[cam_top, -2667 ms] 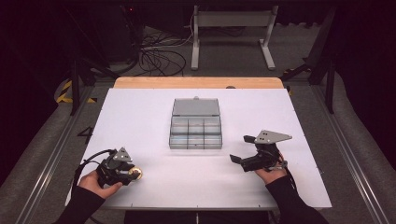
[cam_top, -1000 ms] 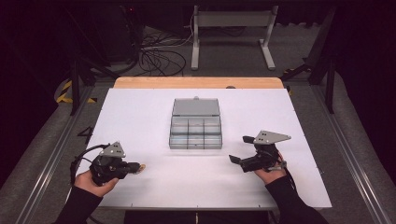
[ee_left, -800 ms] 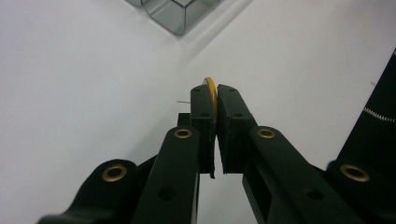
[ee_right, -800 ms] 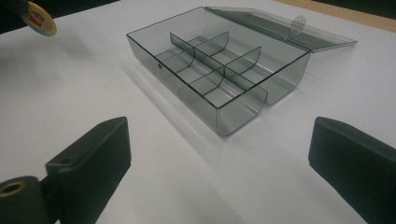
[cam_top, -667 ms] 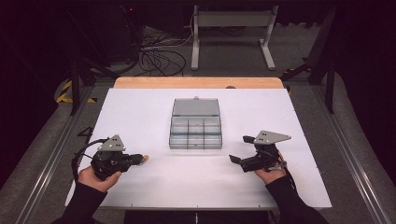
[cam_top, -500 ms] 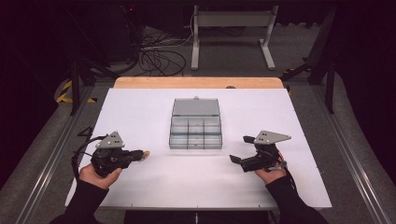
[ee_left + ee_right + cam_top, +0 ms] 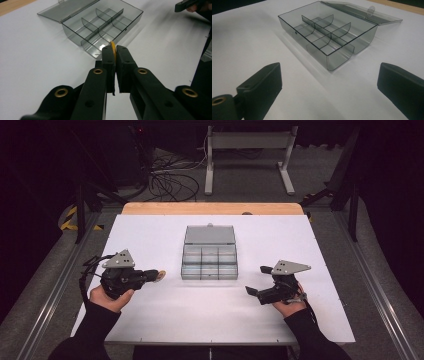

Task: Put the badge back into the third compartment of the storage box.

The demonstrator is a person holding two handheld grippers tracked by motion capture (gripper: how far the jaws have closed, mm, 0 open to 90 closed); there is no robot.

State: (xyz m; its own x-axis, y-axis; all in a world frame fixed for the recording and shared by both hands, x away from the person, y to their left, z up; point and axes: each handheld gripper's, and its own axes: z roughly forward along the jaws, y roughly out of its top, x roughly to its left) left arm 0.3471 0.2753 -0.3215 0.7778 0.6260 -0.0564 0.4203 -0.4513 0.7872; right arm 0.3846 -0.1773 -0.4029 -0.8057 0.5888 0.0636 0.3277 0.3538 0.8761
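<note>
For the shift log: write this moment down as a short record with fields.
left gripper: shut on a thin yellow disc, held edge-on, above the table
right gripper: open, nothing between the jaws
box: clear, divided into compartments, nothing in them
lid: open, lying flat behind the box
disc to box: apart, left of it

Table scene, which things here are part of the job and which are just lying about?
Part of the job: left gripper shut on a thin yellow disc; clear compartment box with its lid open; right gripper, jaws open.

Lying about: cables and metal stand on the floor.
</note>
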